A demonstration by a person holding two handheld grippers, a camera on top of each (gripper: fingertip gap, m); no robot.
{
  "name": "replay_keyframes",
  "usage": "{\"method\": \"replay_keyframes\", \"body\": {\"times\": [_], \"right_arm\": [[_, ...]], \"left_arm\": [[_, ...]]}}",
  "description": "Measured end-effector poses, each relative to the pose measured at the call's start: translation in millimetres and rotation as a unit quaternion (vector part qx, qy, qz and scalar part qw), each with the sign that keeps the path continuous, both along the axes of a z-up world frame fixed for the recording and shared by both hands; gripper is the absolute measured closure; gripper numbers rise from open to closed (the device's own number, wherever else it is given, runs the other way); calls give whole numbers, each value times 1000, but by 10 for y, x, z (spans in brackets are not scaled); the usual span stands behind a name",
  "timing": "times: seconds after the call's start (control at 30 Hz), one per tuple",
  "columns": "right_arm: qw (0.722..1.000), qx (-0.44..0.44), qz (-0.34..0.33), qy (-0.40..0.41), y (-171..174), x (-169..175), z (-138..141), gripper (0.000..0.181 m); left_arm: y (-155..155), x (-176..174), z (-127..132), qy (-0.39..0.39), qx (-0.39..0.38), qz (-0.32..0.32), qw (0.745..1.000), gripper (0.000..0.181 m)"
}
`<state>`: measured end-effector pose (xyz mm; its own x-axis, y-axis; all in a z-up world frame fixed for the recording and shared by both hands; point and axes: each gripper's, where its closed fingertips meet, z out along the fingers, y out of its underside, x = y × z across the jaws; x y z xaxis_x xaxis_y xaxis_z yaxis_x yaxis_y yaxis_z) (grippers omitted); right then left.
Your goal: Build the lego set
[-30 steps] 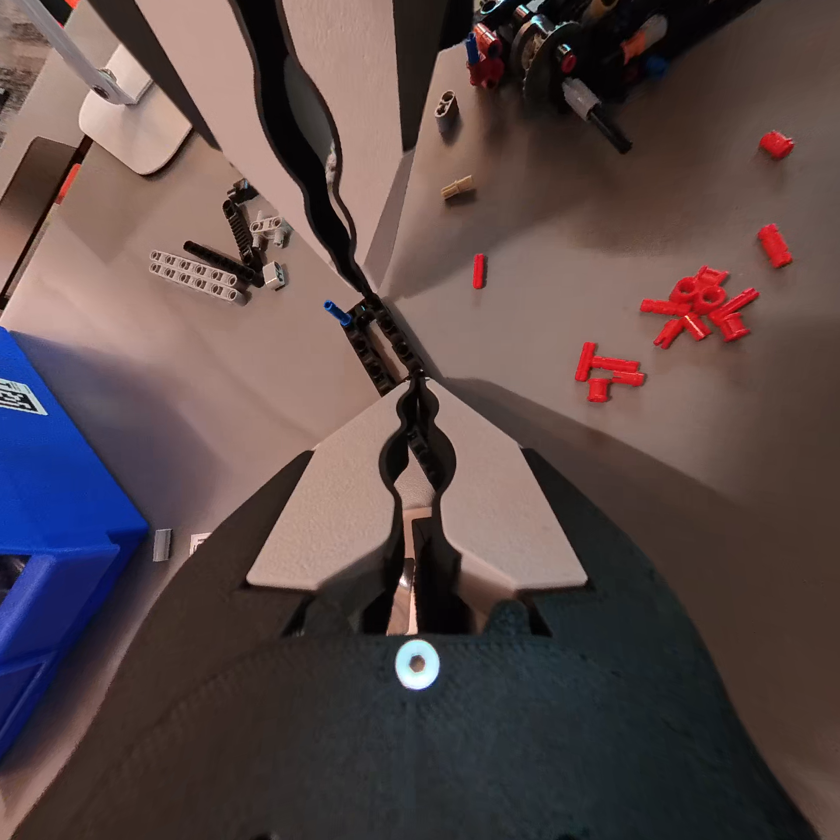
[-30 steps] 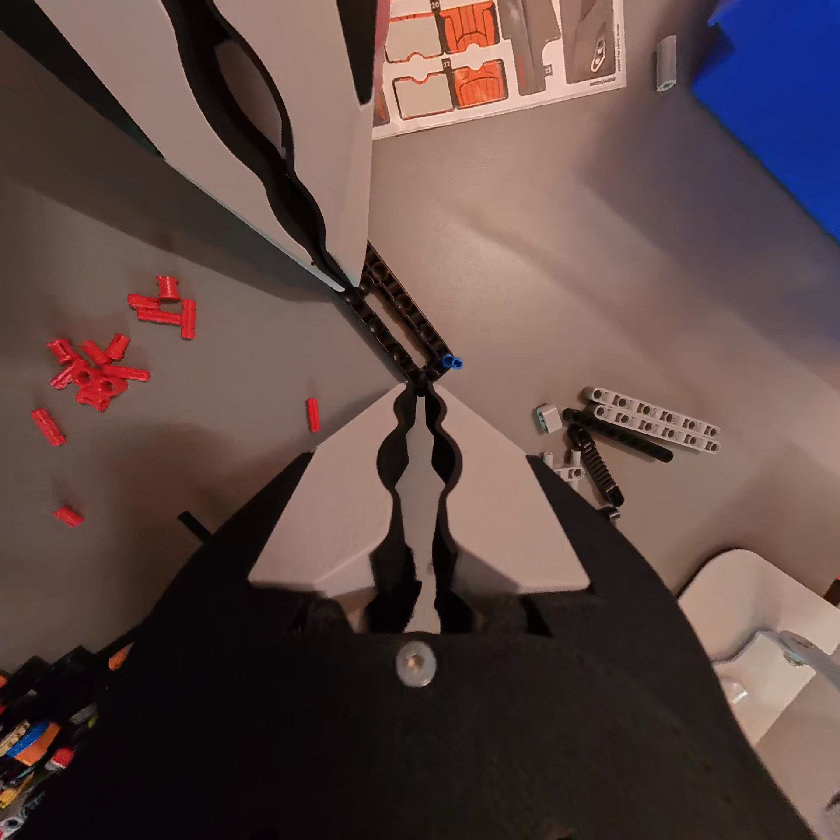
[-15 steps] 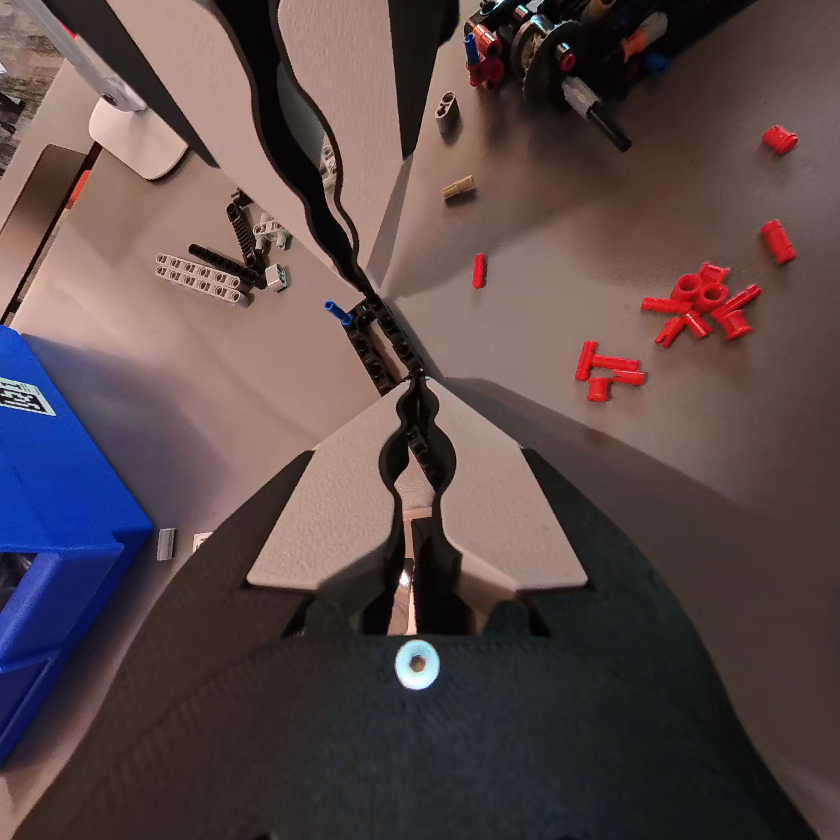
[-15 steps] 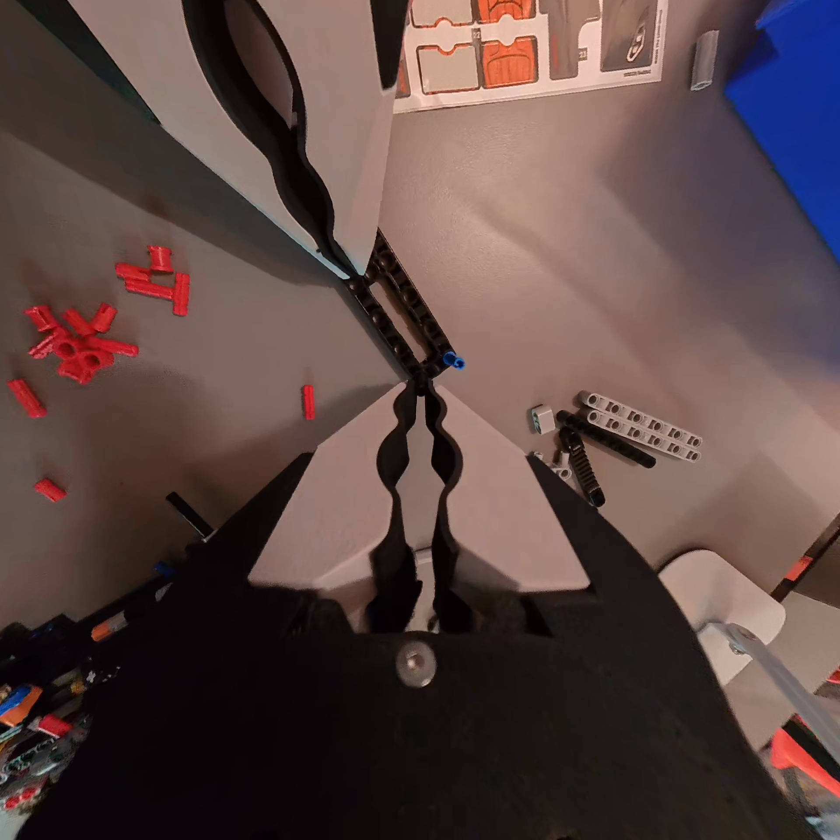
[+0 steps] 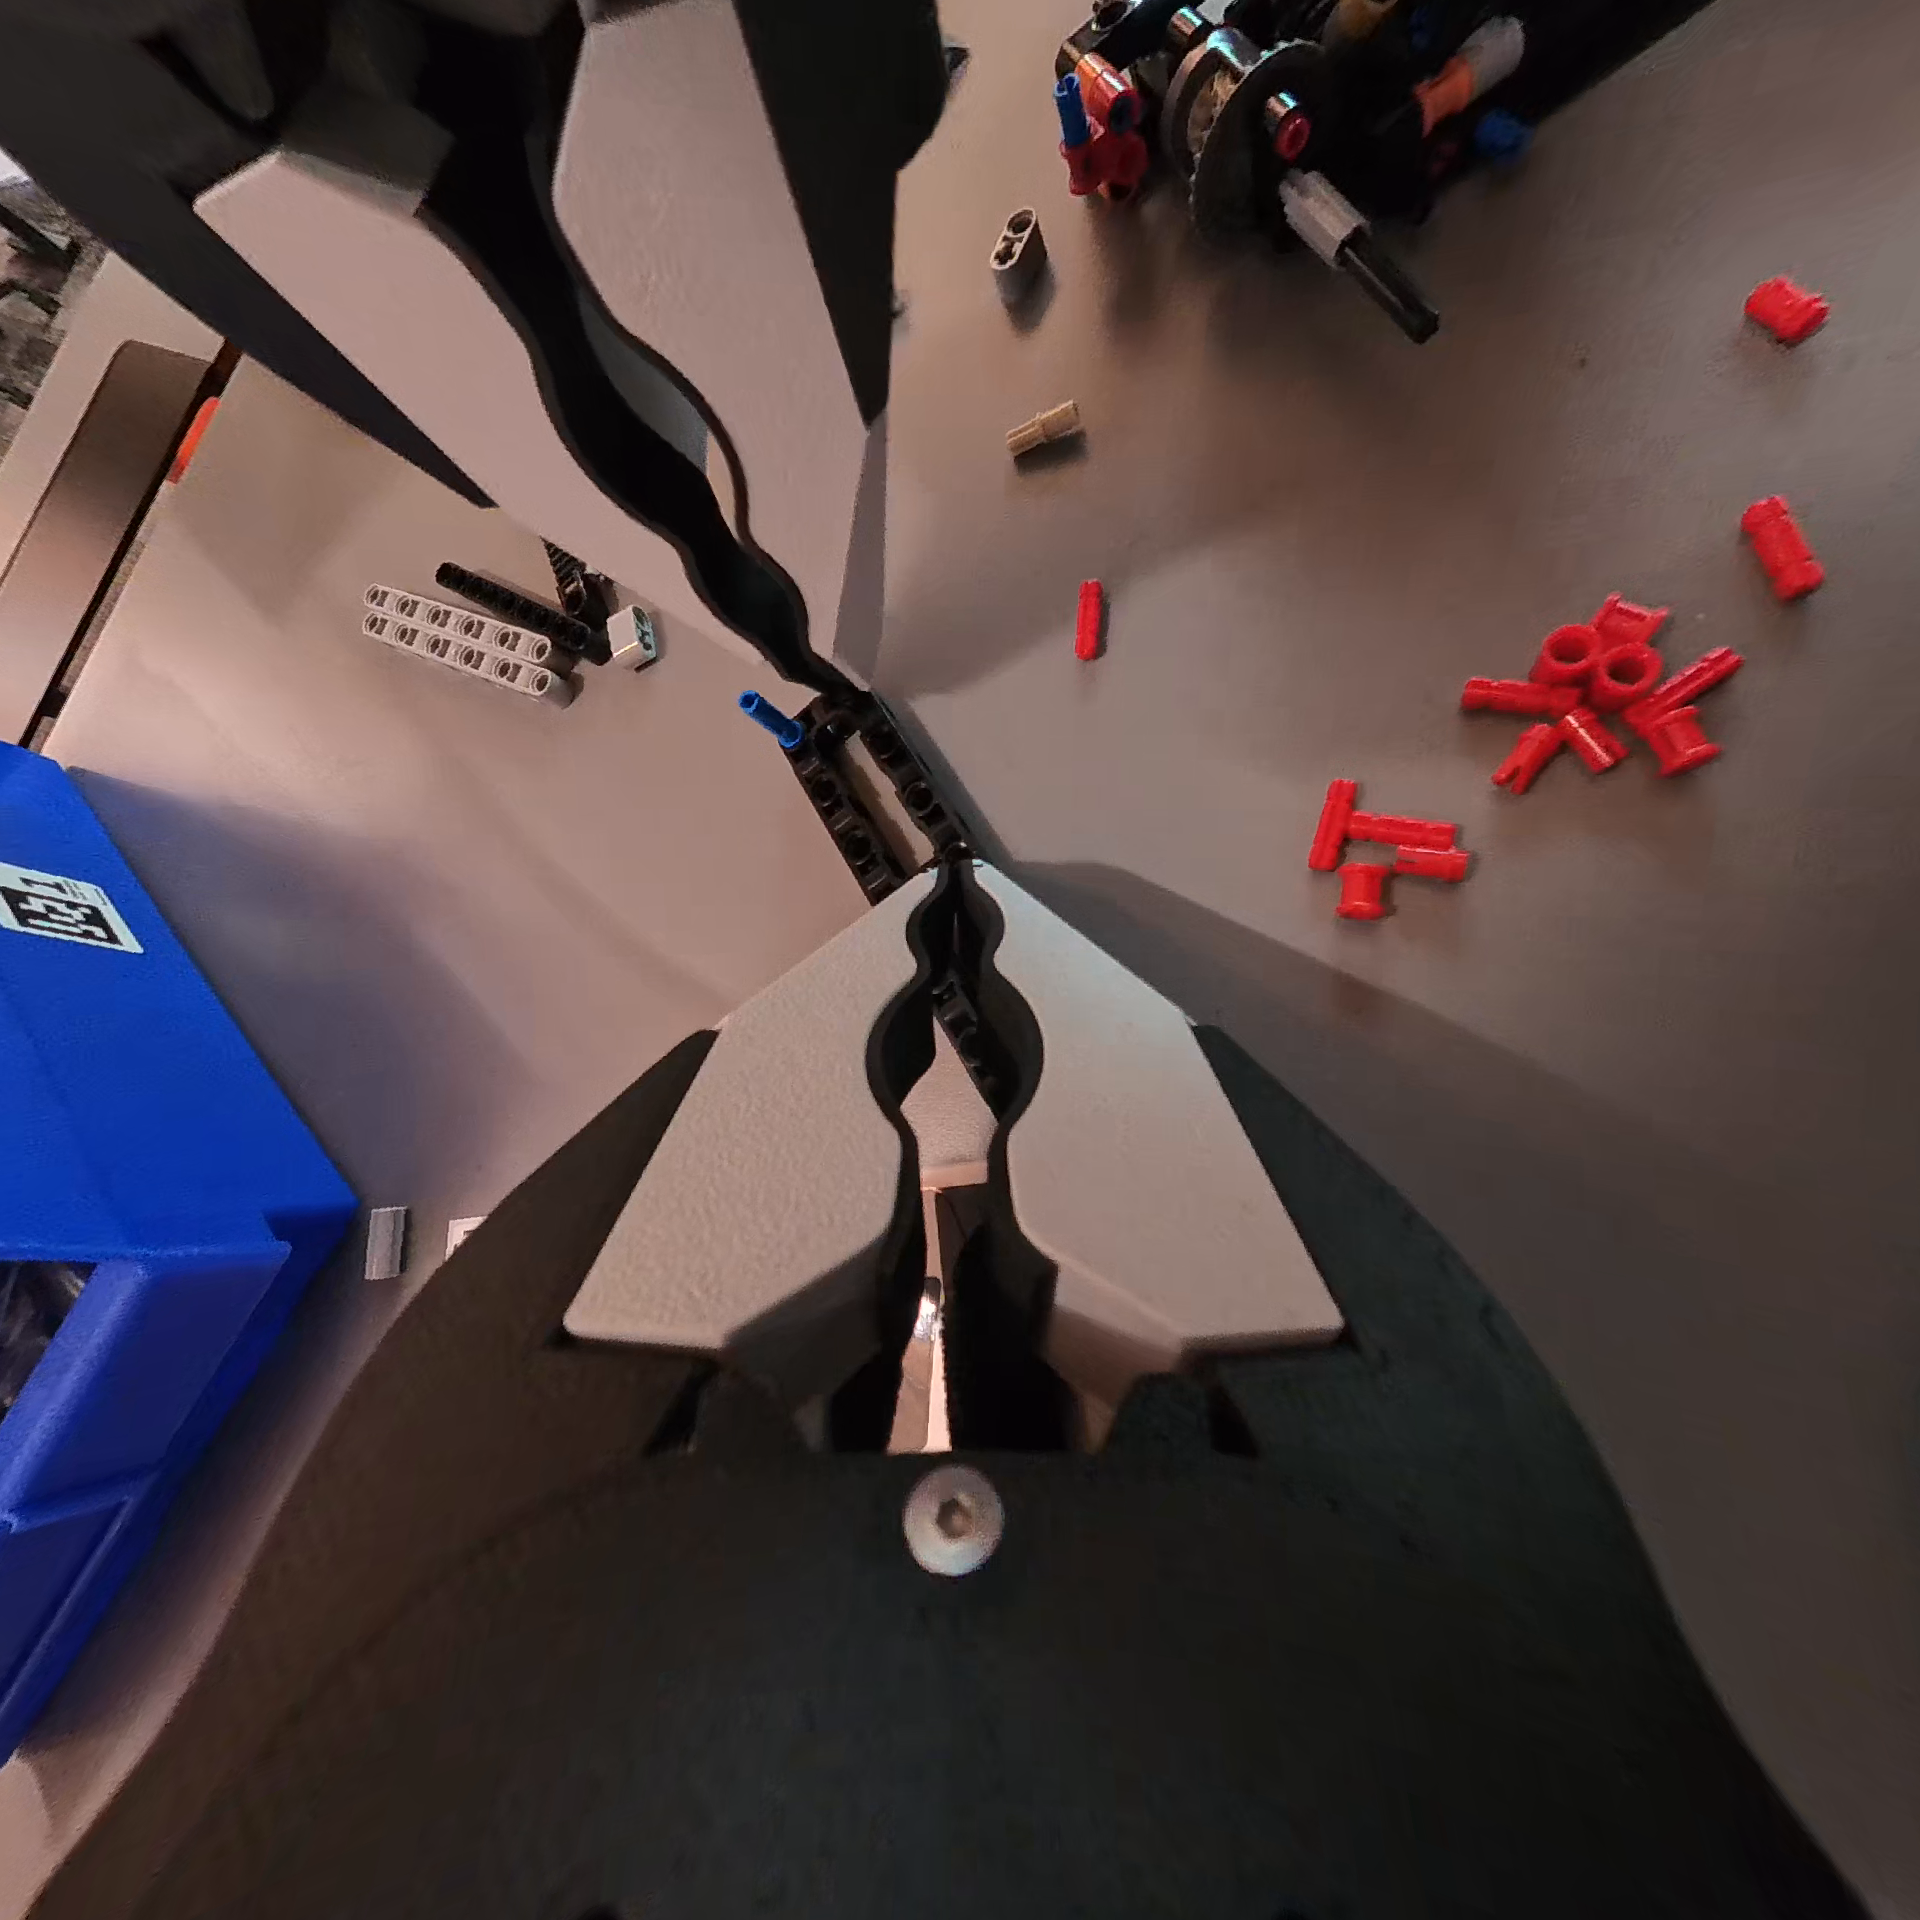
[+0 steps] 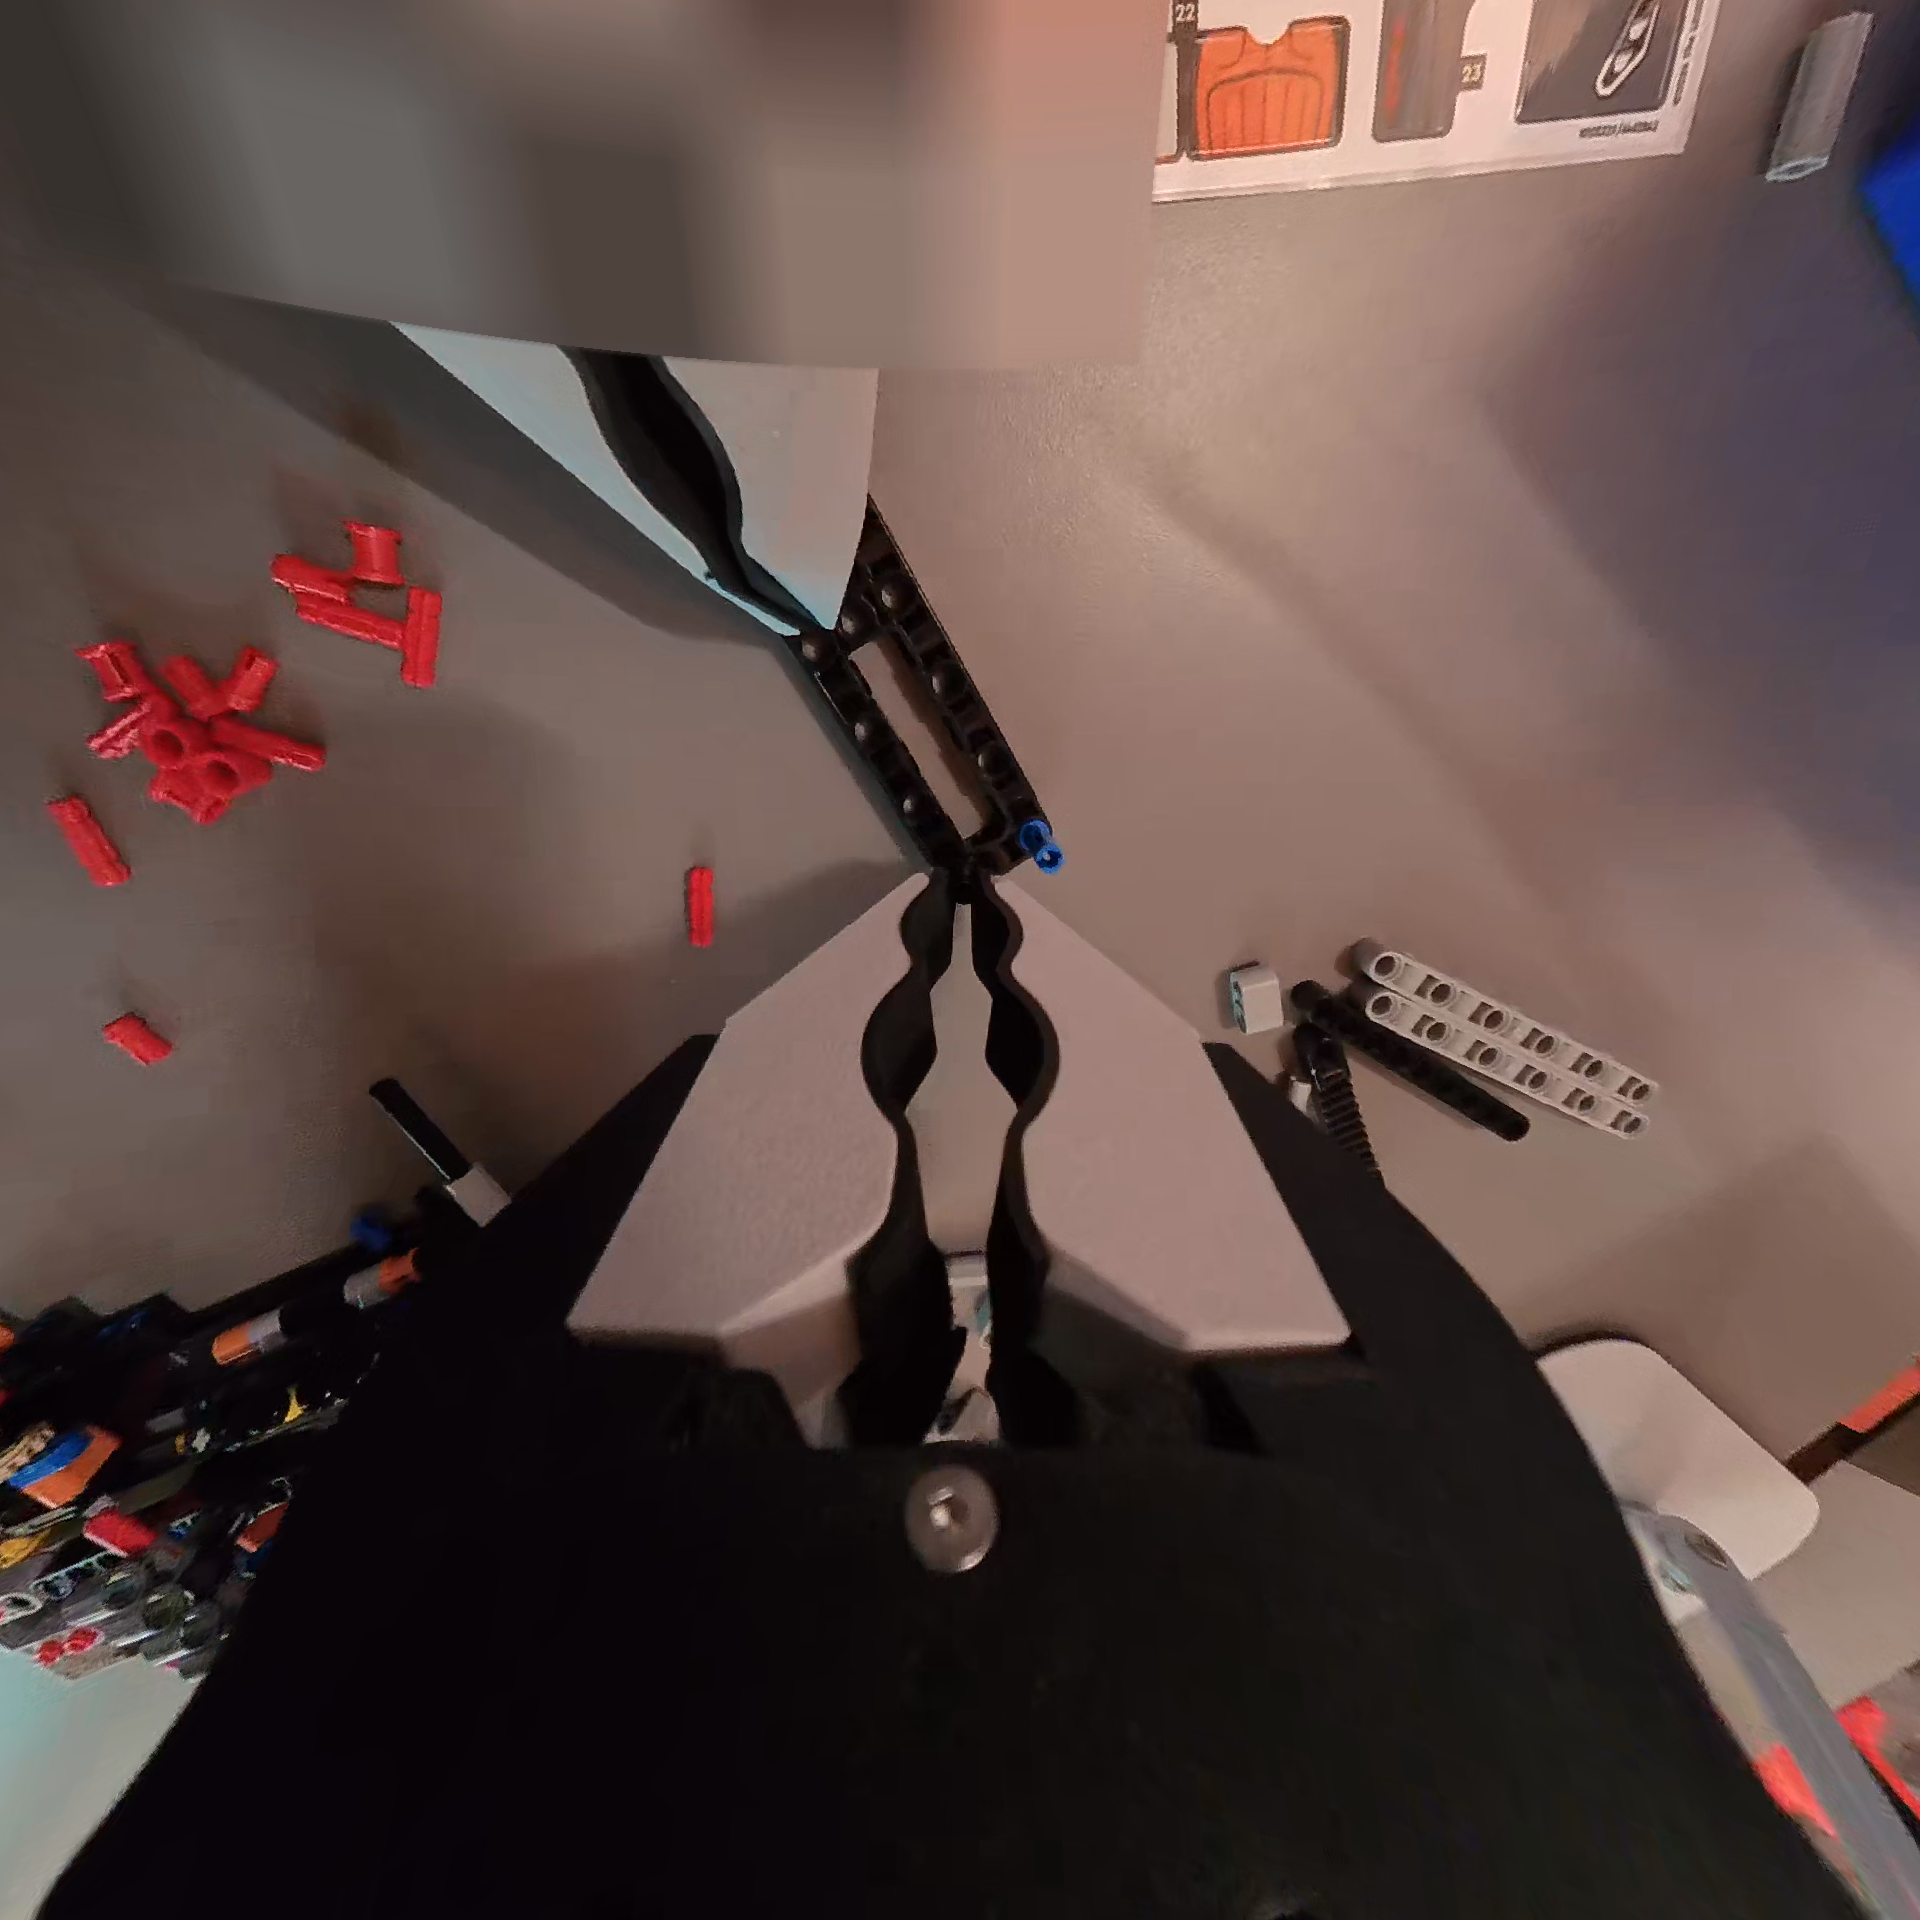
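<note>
Item: black frame [image 5: 883, 790], an open rectangle of holed beams, held above the grey table [image 5: 1351, 1143] between two tools. Left gripper [image 5: 951, 883]: jaws closed on one end of the frame, a beam running back between them. Right gripper [image 6: 961, 883]: jaws closed on the opposite end, at the corner bearing a blue pin [image 6: 1039, 842] that sticks out sideways. Beyond, on the table: one loose red pin [image 5: 1087, 619]; a heap of red connectors [image 5: 1590, 707]; grey beams [image 5: 468, 649] beside a black axle; a tan pin [image 5: 1044, 428]; a partly built model [image 5: 1278, 114] toward the far edge. Blue bin [image 5: 125, 1195] at the table's side; instruction sheet [image 6: 1423, 94] beside it. Step, as judged: frame steadied two-handed, pins being fitted. Next move probably needs one gripper freed to fetch a pin while the other keeps the frame level.
</note>
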<state>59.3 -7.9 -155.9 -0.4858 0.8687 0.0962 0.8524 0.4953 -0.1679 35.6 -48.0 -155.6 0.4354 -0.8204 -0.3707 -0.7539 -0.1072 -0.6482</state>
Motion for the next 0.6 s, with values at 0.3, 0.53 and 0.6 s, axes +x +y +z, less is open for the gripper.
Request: {"method": "replay_keyframes", "body": {"times": [0.3, 0.53, 0.6], "right_arm": [[997, -56, -52, 1, -14, 2, 3, 176], [993, -55, -83, 60, -39, 31, 407, 158], [991, -43, -101, 80, -21, 89, 536, 162]], "left_arm": [[0, 5, 2, -1, -5, 0, 1000, 181], [3, 17, 4, -3, -18, 4, 1000, 181], [8, 23, 4, -2, -22, 7, 1000, 181]]}}
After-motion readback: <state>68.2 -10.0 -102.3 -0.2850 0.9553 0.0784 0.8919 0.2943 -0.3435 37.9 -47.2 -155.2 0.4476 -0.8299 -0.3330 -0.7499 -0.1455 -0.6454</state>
